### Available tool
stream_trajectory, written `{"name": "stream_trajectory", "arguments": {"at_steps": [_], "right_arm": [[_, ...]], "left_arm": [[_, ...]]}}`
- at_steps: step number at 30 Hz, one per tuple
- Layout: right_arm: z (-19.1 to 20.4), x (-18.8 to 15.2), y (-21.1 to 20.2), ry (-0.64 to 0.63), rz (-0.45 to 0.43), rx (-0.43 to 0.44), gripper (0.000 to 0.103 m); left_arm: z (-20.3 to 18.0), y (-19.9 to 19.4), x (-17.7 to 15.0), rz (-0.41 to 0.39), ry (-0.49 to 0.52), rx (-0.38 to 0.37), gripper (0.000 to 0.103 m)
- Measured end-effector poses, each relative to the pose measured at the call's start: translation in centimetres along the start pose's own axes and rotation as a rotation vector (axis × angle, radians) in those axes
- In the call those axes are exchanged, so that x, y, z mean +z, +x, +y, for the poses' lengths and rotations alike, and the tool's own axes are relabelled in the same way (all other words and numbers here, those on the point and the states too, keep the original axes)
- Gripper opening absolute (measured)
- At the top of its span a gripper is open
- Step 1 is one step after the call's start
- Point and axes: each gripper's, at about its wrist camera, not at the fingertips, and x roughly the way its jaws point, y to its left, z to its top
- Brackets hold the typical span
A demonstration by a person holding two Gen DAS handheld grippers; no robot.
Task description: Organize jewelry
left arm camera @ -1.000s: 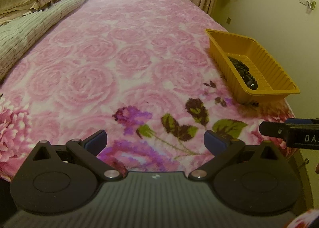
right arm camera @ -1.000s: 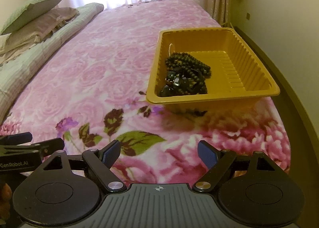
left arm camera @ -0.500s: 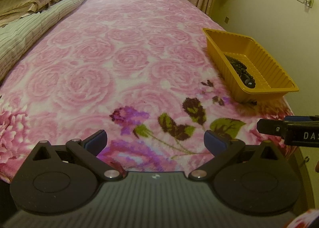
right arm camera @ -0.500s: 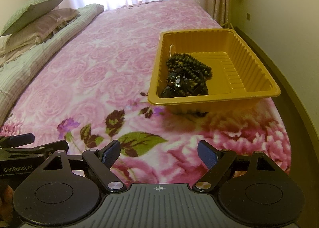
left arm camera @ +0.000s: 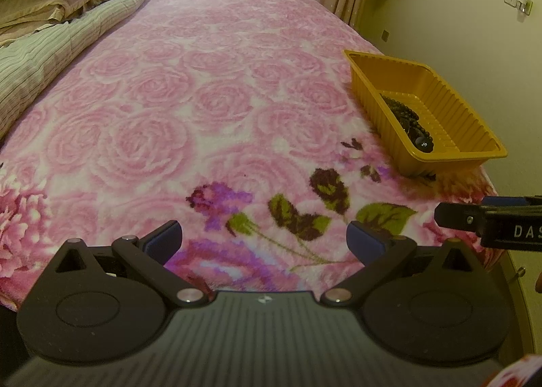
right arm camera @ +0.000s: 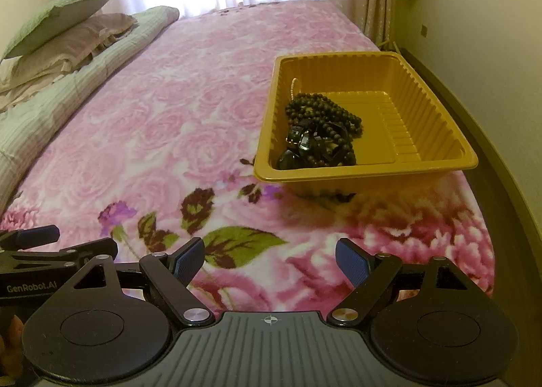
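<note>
Now | yellow tray point(right arm camera: 437, 167) on bedspread point(right arm camera: 169, 136) | holds dark bead strands point(right arm camera: 321, 116)

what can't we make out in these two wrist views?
- Dark bead jewelry pile in the yellow ribbed plastic tray: tangled in the right wrist view, so the piece count is unclear; the tray's near wall hides most of it in the left wrist view.
- Right gripper, seen from the left wrist: cut off by the frame edge.

White lettering "GenRobot.AI" is read on the black side of the left gripper point(right arm camera: 30, 286), seen at the right wrist view's lower left. "DAS", cut off by the frame edge, is shown on the right gripper point(left arm camera: 515, 232).
</note>
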Motion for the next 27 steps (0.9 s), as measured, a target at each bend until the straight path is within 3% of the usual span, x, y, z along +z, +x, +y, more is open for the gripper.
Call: {"name": "stream_trajectory", "arguments": {"at_steps": [27], "right_arm": [[0.17,0.10,0.04,-0.011,0.003,0.003,0.084]], "left_arm": [[-0.32,-0.10,0.32,-0.007,0.006,-0.005,0.103]]}}
